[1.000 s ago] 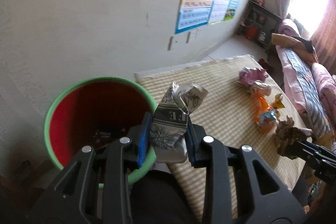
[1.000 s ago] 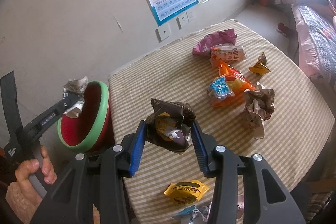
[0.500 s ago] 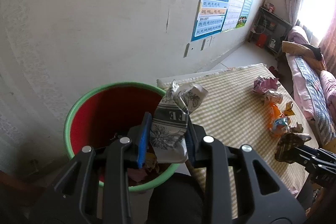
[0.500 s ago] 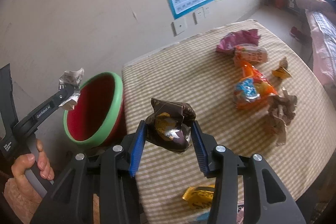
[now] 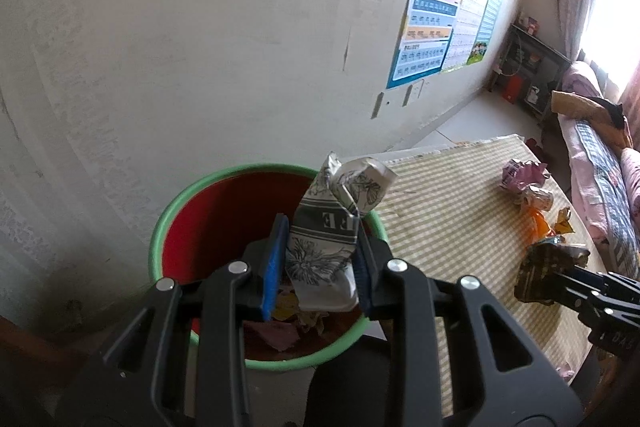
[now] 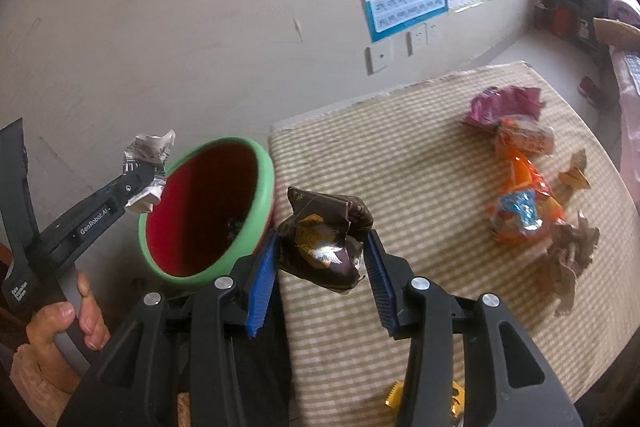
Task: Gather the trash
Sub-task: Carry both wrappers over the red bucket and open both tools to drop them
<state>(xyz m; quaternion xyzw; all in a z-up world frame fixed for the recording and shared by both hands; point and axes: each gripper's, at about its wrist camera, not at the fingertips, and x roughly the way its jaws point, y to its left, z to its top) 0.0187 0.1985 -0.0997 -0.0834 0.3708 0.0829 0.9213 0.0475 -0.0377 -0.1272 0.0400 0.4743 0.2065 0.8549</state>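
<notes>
My left gripper [image 5: 318, 263] is shut on a crumpled grey-and-white printed paper wrapper [image 5: 332, 227] and holds it over the open mouth of the red bin with a green rim [image 5: 176, 219]. The bin holds several scraps. My right gripper [image 6: 320, 267] is shut on a dark brown foil wrapper [image 6: 324, 247], held above the table's left edge beside the bin [image 6: 264, 195]. The left gripper [image 6: 144, 183] with its paper also shows in the right wrist view, at the bin's far rim.
A table with a checked beige cloth [image 6: 420, 187] carries a pink wrapper [image 6: 504, 103], an orange packet [image 6: 524, 203], a small gold wrapper [image 6: 576, 175] and crumpled brown paper [image 6: 572, 259]. A yellow wrapper [image 6: 456, 397] lies at the near edge. A wall stands behind; a bed is at right.
My left gripper carried the paper wrapper from the bin's table-side rim to over its mouth. My right gripper moved left with the brown wrapper, closer to the bin.
</notes>
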